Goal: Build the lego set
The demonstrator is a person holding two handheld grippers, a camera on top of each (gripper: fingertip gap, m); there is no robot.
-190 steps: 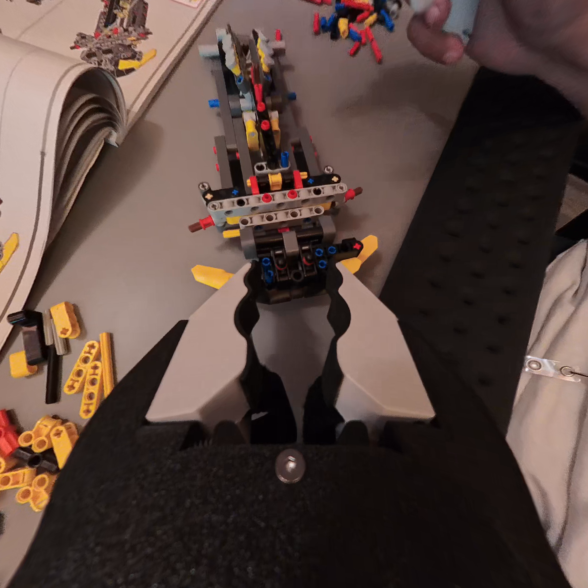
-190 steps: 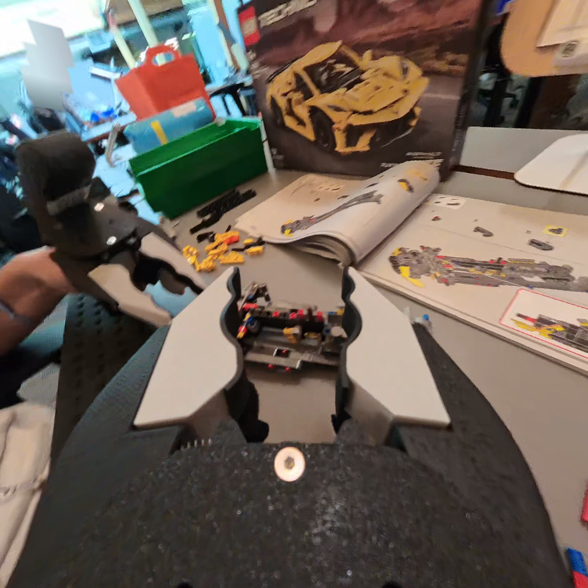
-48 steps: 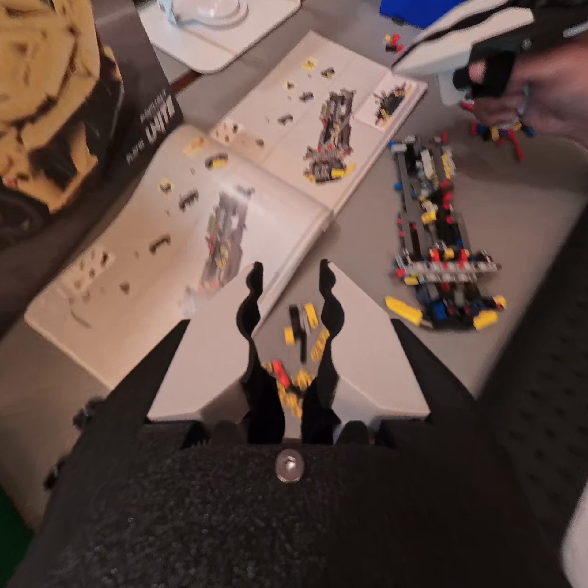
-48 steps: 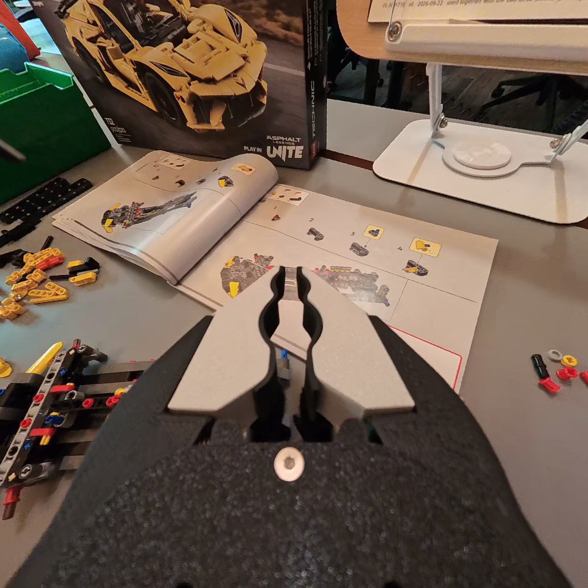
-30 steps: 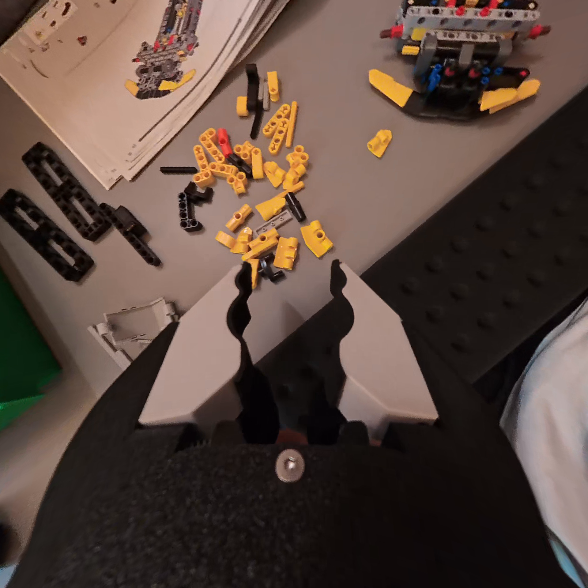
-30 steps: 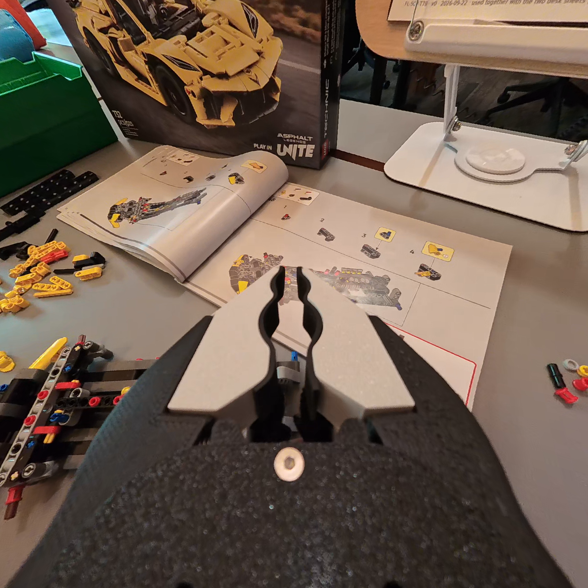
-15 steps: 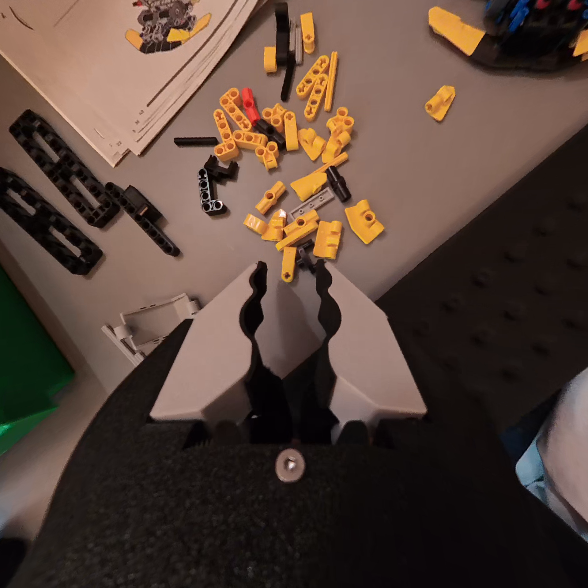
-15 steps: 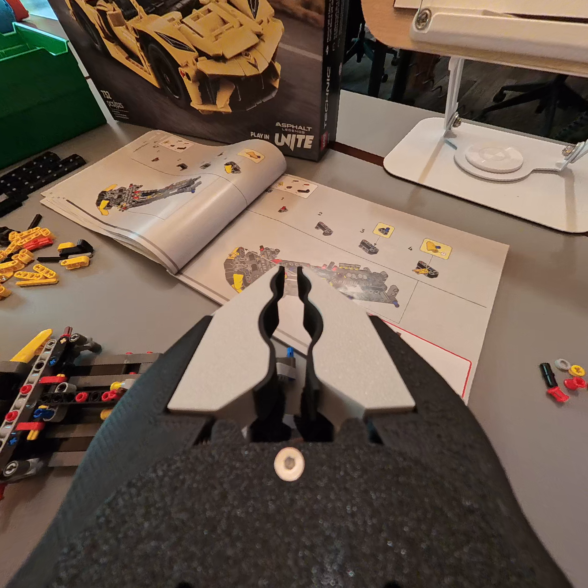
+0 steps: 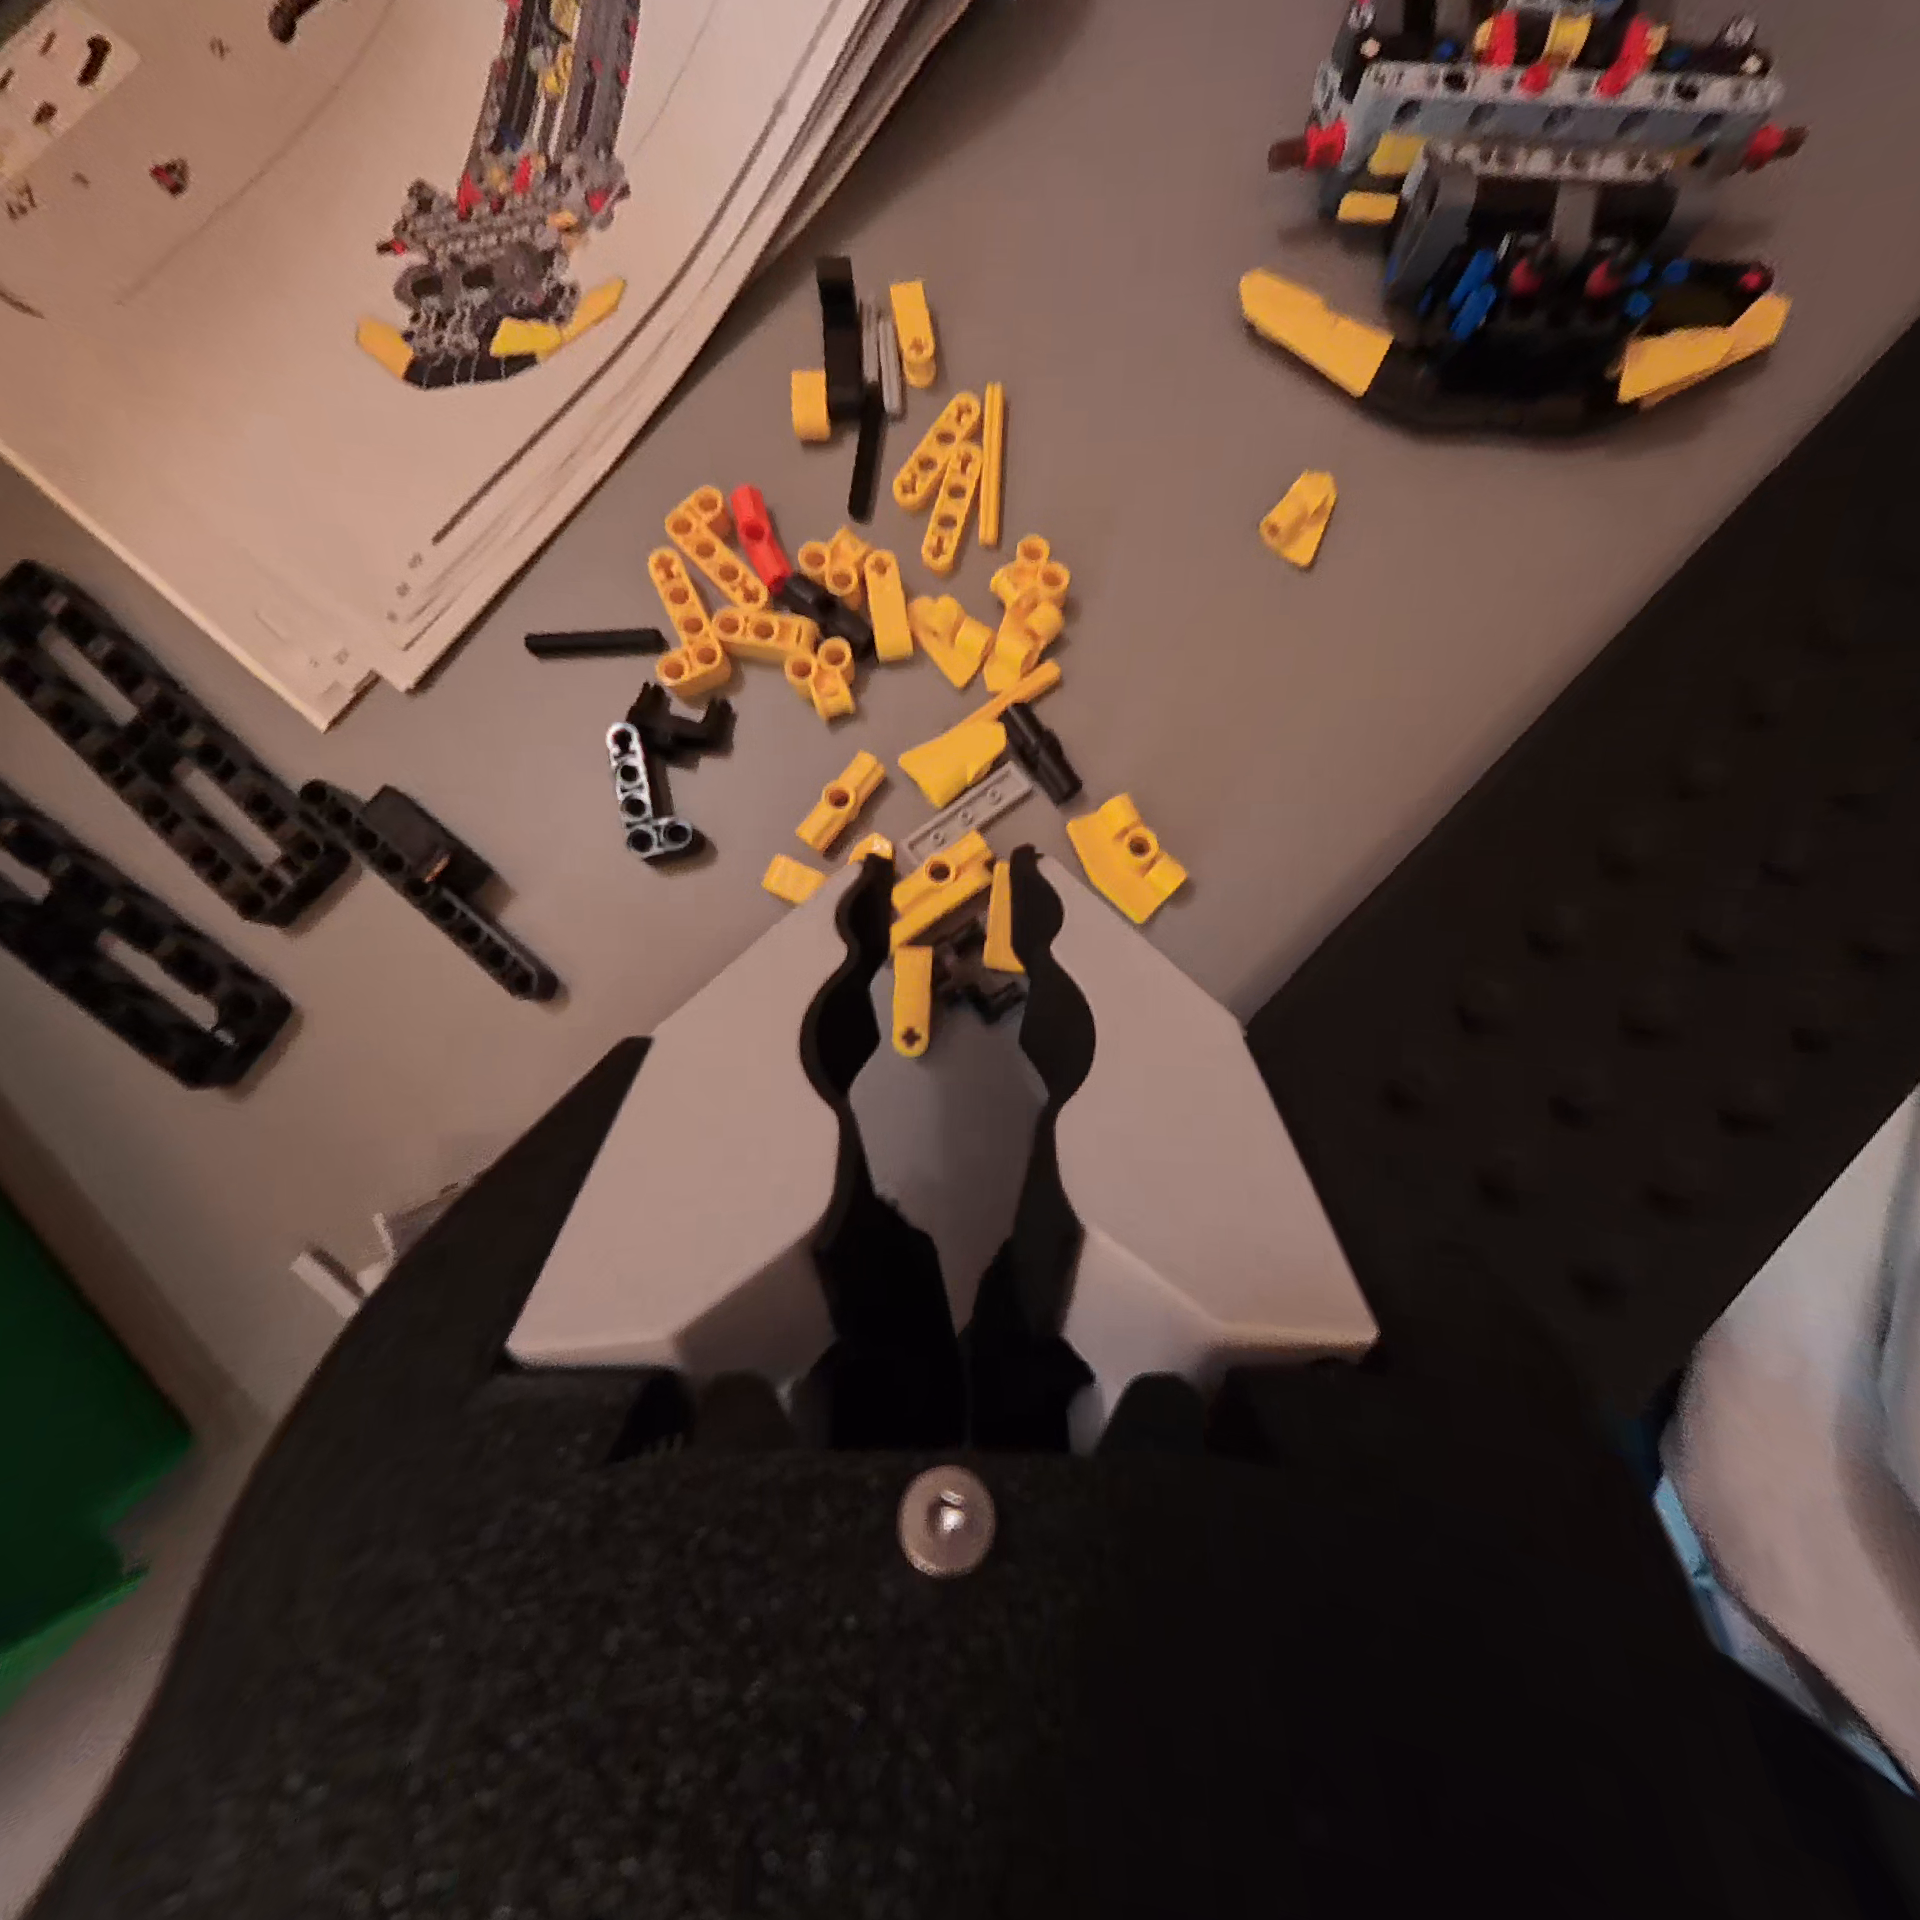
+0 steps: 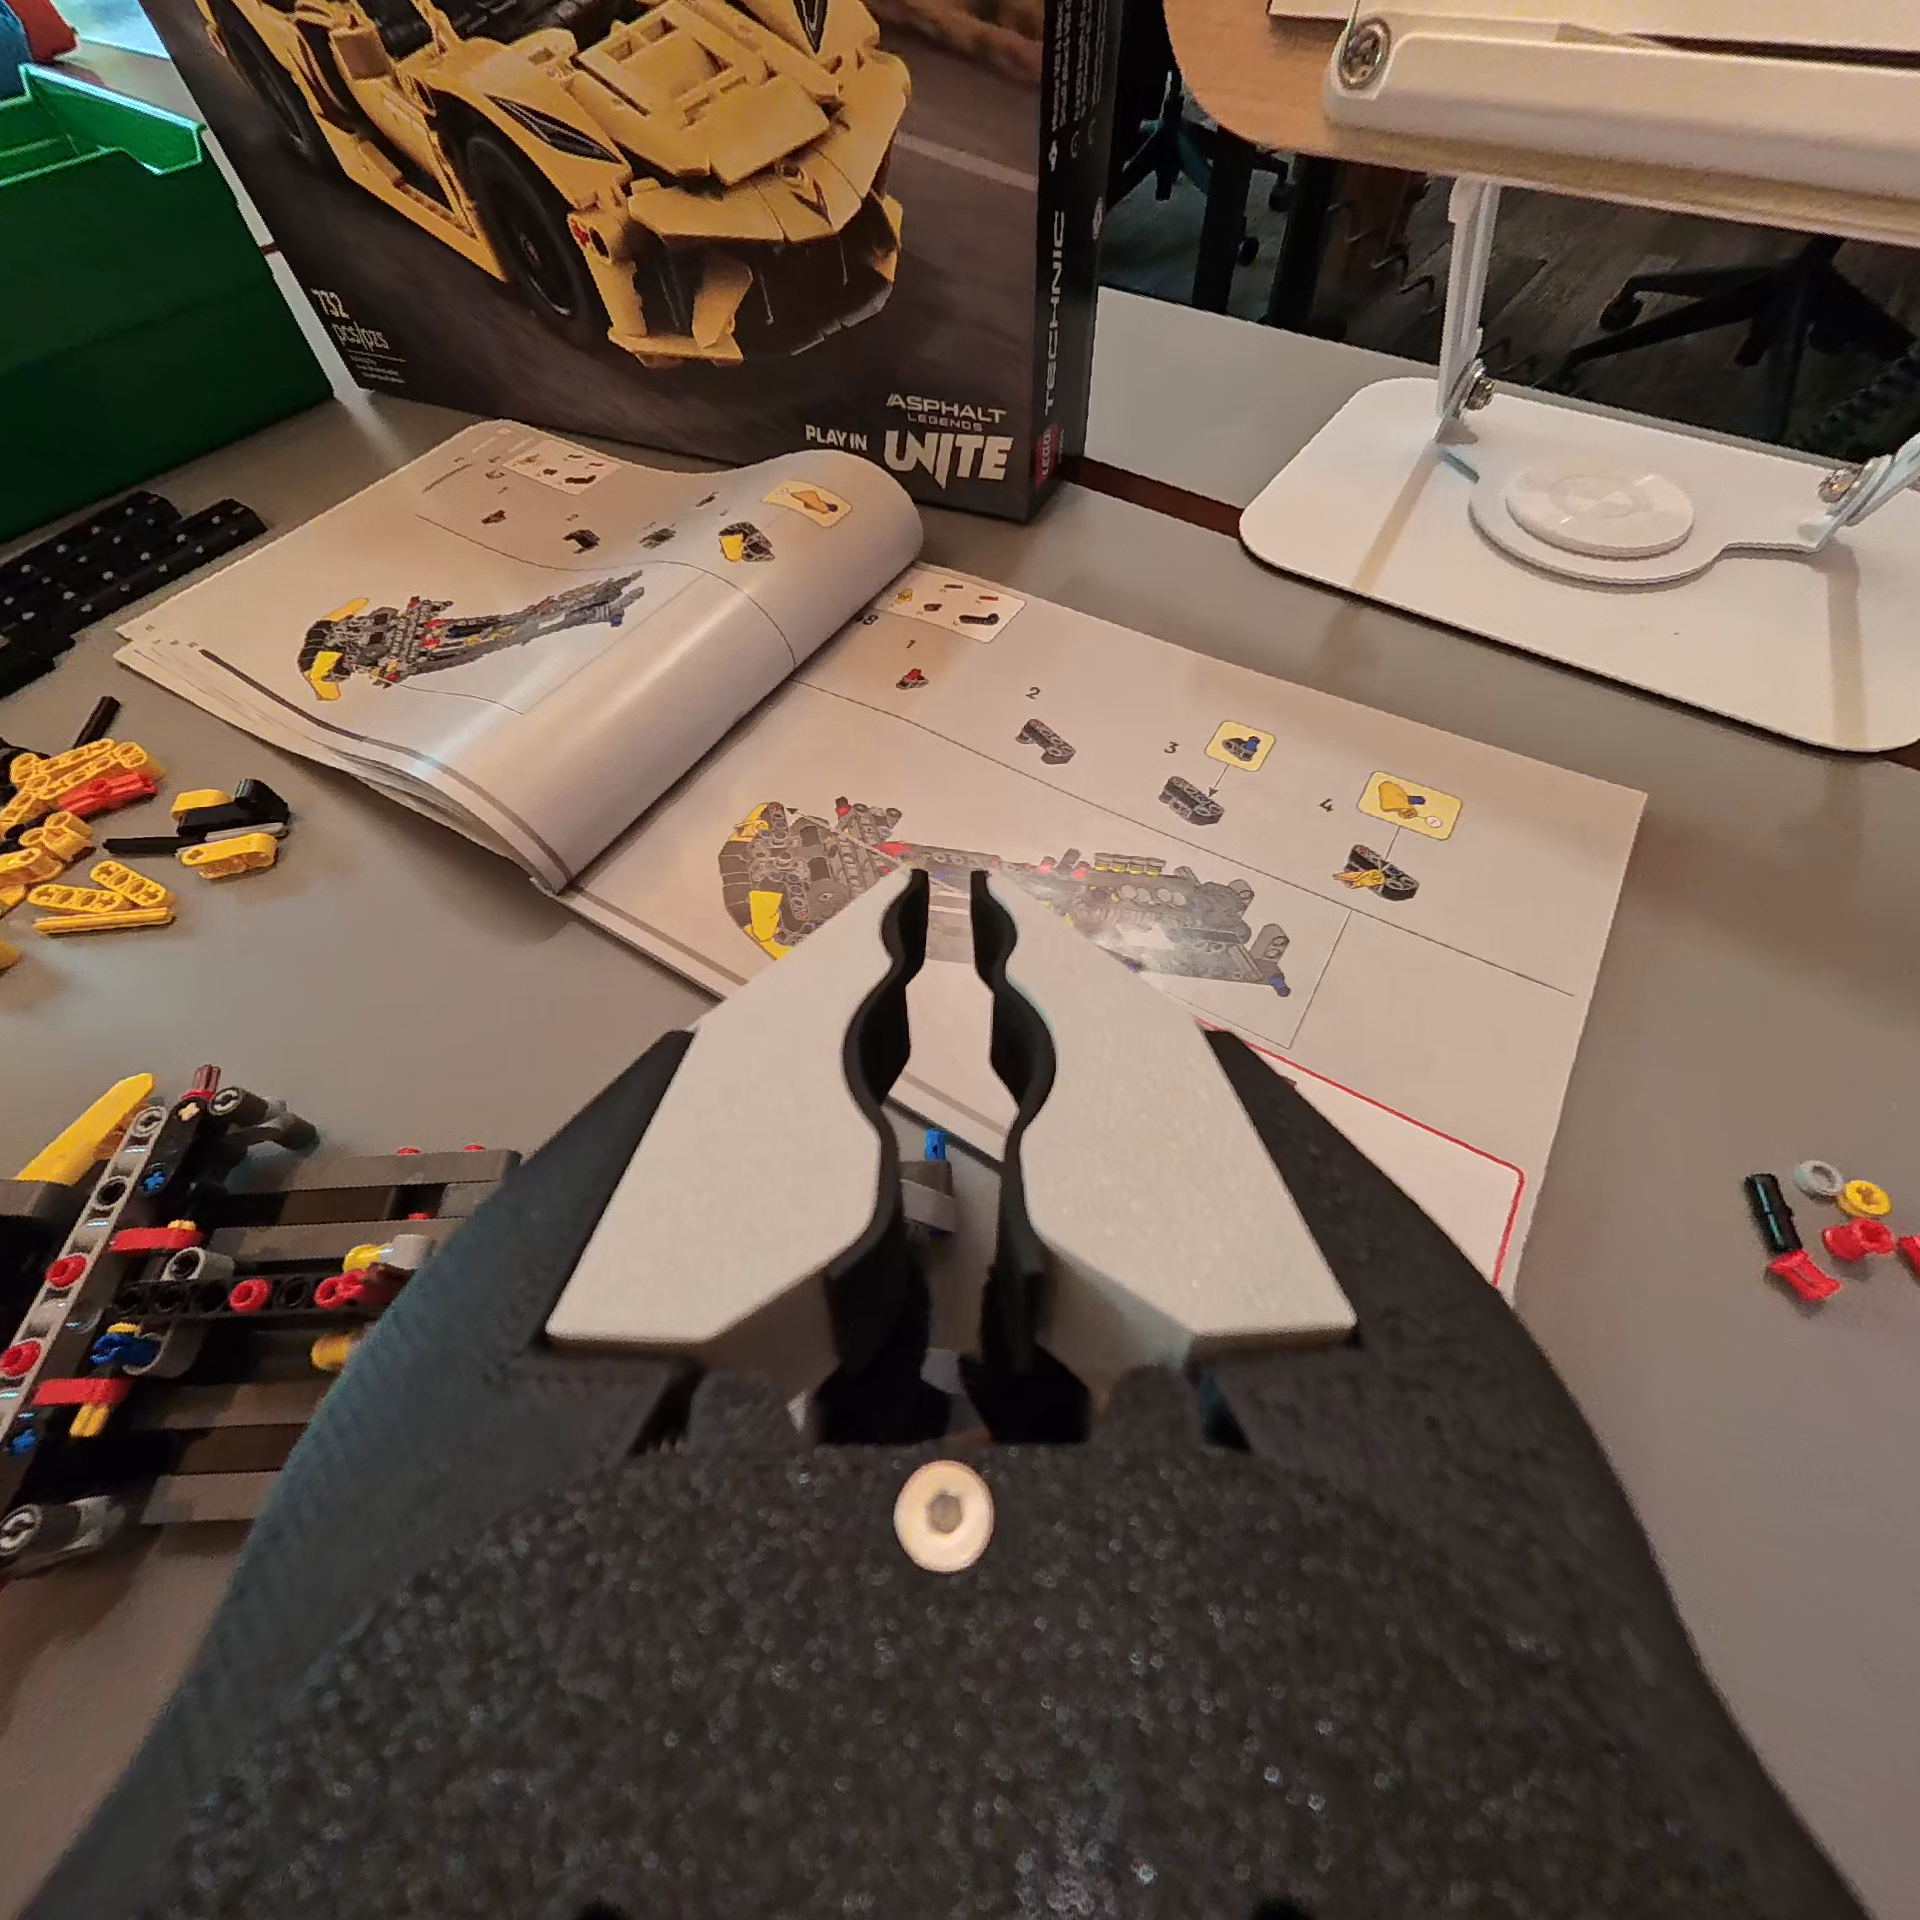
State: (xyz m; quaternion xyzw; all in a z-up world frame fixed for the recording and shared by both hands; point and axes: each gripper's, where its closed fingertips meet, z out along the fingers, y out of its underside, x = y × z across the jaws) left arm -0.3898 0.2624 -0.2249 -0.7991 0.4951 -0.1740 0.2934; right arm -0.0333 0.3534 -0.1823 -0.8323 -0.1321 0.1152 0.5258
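The partly built lego chassis of grey, black, red and yellow beams (image 9: 1527, 208) lies on the grey table (image 9: 1195, 644), at the upper right of the left wrist view. In the right wrist view the same chassis (image 10: 187, 1288) lies at the lower left, partly hidden behind the gripper body.

A loose pile of small yellow, black and red lego pieces (image 9: 883, 623) is spread on the table between the chassis and the open instruction booklet (image 9: 312, 312). The left gripper (image 9: 945, 873) is positioned over the near end of this pile. Its fingers stand partly apart, with a moderate gap. A short yellow beam (image 9: 910, 997) and adjacent yellow pieces lie within the gap. Whether the fingers touch them cannot be told.

One yellow wedge-shaped piece (image 9: 1299, 517) lies alone, near the chassis. Black rectangular frame pieces (image 9: 156, 748) lie to the left of the pile, beside a green bin (image 9: 62, 1455).

The right gripper (image 10: 948, 883) hovers over the booklet (image 10: 1143, 831). Its fingers are nearly together, with a narrow slit at the tips, and hold nothing visible.

Behind the booklet stands the set's box showing a yellow car (image 10: 675, 208). A white stand base (image 10: 1558, 540) sits to its right. A few small red, yellow and black pins (image 10: 1829, 1236) lie at the far right.
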